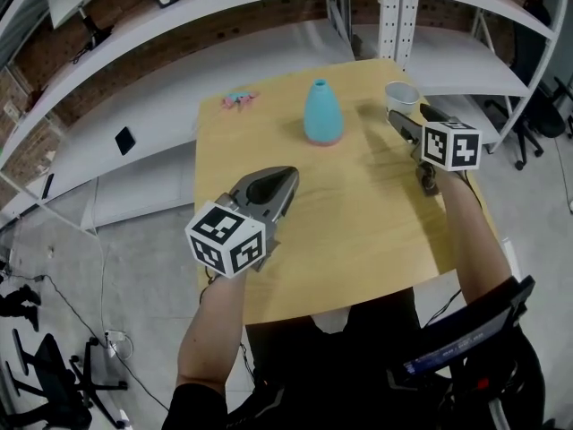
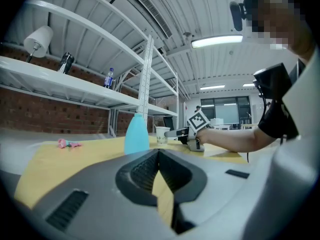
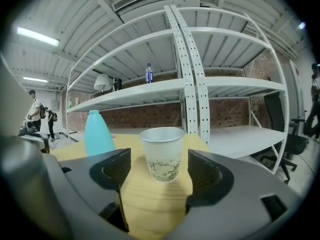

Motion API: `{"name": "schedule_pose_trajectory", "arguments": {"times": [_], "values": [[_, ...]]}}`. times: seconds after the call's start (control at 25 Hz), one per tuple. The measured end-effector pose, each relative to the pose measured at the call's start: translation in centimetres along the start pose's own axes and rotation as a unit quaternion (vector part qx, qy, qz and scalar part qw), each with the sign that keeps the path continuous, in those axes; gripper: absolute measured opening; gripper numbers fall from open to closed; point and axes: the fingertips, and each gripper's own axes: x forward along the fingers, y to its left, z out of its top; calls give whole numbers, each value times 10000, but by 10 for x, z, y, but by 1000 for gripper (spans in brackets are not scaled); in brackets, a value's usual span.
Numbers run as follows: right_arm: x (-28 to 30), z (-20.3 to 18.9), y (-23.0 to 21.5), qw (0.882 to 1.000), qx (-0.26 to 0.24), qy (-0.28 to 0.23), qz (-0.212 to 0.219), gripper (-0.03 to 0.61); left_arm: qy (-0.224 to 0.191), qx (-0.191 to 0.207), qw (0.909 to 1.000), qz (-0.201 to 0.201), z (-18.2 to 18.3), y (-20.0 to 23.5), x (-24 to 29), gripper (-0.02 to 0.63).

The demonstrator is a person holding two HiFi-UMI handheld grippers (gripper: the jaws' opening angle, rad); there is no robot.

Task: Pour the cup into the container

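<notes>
A pale paper cup [image 3: 161, 154] stands upright on the wooden table [image 1: 358, 222] near its far right corner. My right gripper [image 3: 156, 166] is open; the cup sits just ahead of its two jaws, untouched by either. From the head view, the right gripper [image 1: 407, 115] lies just short of the cup [image 1: 402, 95]. The container, a light blue vase [image 1: 322, 113], stands at the far middle of the table, left of the cup. My left gripper [image 1: 276, 184] hovers over the table's near left part, shut and empty, its tips [image 2: 158, 151] meeting.
A small pink object [image 1: 239, 99] lies at the table's far left corner. White metal shelving [image 1: 394, 16] runs behind and beside the table. An office chair [image 1: 537, 106] stands to the right, beyond the table edge.
</notes>
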Motion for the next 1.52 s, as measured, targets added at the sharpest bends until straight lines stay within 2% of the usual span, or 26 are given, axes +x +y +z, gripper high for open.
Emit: {"name": "schedule_pose_trajectory", "arguments": {"times": [0.4, 0.64, 0.92, 1.16, 1.52], "values": [[27, -3, -6, 9990, -37, 399, -200, 336, -4, 8, 10000, -66, 0, -2, 1, 0], [31, 0, -8, 9990, 143, 339, -258, 330, -7, 3, 10000, -76, 1, -1, 1, 2], [32, 0, -3, 9993, 102, 336, -161, 304, -12, 11, 10000, -95, 1, -1, 2, 2], [27, 7, 15, 9994, -108, 315, 77, 299, -8, -2, 10000, -90, 2, -1, 3, 2], [11, 51, 57, 9963, -730, 25, 453, 295, -11, -12, 10000, -94, 2, -1, 2, 2]]}}
